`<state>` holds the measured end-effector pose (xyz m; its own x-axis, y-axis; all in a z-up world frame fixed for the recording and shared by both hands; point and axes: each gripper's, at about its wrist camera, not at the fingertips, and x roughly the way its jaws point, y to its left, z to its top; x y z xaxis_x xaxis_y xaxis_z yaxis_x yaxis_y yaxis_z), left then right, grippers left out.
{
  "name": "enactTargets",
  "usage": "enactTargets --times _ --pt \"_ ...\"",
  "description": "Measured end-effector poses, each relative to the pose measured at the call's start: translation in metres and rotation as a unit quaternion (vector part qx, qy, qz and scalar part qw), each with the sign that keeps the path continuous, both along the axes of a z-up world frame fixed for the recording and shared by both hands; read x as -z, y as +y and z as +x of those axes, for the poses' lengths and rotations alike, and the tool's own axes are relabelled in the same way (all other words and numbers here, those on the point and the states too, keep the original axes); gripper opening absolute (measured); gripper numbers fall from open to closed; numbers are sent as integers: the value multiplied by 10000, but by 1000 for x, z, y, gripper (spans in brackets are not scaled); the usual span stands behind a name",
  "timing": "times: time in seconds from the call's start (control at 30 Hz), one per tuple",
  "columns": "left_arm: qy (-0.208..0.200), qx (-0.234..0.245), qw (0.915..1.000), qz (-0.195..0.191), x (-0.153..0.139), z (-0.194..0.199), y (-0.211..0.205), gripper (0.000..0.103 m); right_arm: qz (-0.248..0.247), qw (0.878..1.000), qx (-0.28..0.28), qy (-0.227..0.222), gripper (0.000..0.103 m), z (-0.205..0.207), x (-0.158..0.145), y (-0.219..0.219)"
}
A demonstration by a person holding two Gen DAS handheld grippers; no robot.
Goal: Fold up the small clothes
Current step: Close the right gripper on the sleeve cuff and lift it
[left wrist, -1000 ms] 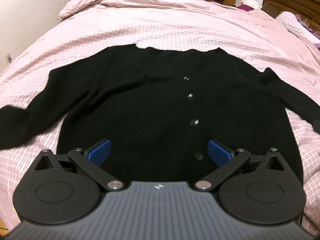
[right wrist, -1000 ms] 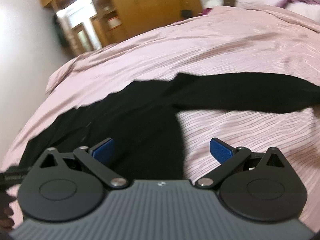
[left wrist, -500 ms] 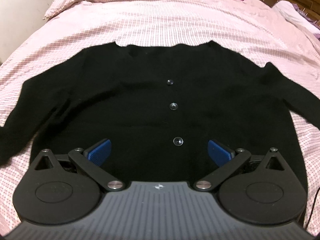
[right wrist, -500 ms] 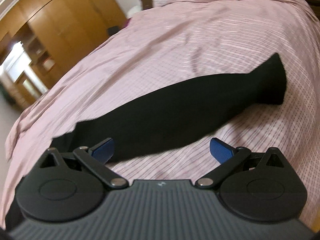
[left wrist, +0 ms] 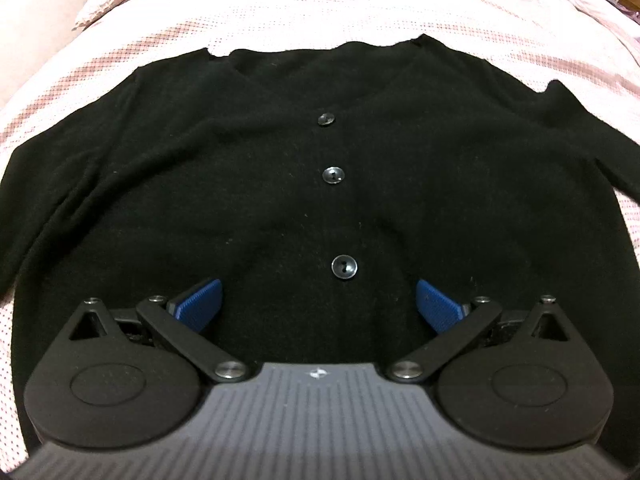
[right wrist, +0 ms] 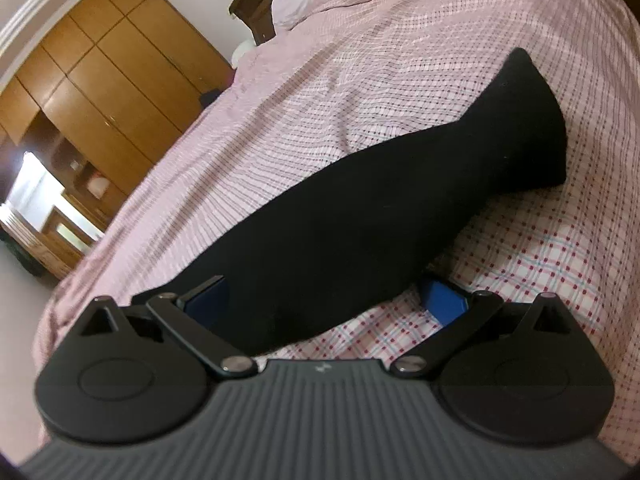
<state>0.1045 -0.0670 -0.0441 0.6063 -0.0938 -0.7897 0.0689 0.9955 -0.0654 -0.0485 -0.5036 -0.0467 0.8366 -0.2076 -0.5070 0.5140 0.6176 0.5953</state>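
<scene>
While the black cardigan [left wrist: 280, 184] lies flat, front up, on the pink checked bedspread [left wrist: 320, 12], 3 buttons [left wrist: 332, 175] show down its centre. Left gripper [left wrist: 318, 304] sits above the hem, jaws spread wide, empty. Right gripper [right wrist: 326, 300], jaws also apart, straddles a sleeve [right wrist: 380, 220]. Wooden wardrobes [right wrist: 100, 64] line the wall behind the bed.

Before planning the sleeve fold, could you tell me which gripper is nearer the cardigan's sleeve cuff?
Right. The right gripper straddles the sleeve leading to the cuff; the left gripper hovers over the buttons.
</scene>
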Motion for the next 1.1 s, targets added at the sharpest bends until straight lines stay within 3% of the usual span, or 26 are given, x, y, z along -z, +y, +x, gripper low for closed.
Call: enactTargets --times 0.13,0.23,0.33,0.43,0.6,0.83,1.1 --pt "216 -24 9997 -92 6 1 4 103 -43 9995 93 -312 103 2 -7 -7" --pt "256 -24 9997 -20 7 -1 2 103 -160 9981 318 -510 94 6 -5 -15" --pt "245 -18 9997 -13 7 -1 2 103 -128 9974 542 -452 64 11 1 -25" --pt "169 -18 9998 -69 5 -2 1 103 -148 9977 561 -348 6 11 0 -36" --pt "157 12 9998 -158 2 -2 3 103 -535 9954 510 -605 6 -5 -16 -38" --pt "267 50 9995 -153 -3 0 4 103 -538 9977 305 -273 6 4 -16 -40" --pt "296 89 9995 -60 -5 -5 3 103 -914 9939 -164 -598 6 14 -57 -18"
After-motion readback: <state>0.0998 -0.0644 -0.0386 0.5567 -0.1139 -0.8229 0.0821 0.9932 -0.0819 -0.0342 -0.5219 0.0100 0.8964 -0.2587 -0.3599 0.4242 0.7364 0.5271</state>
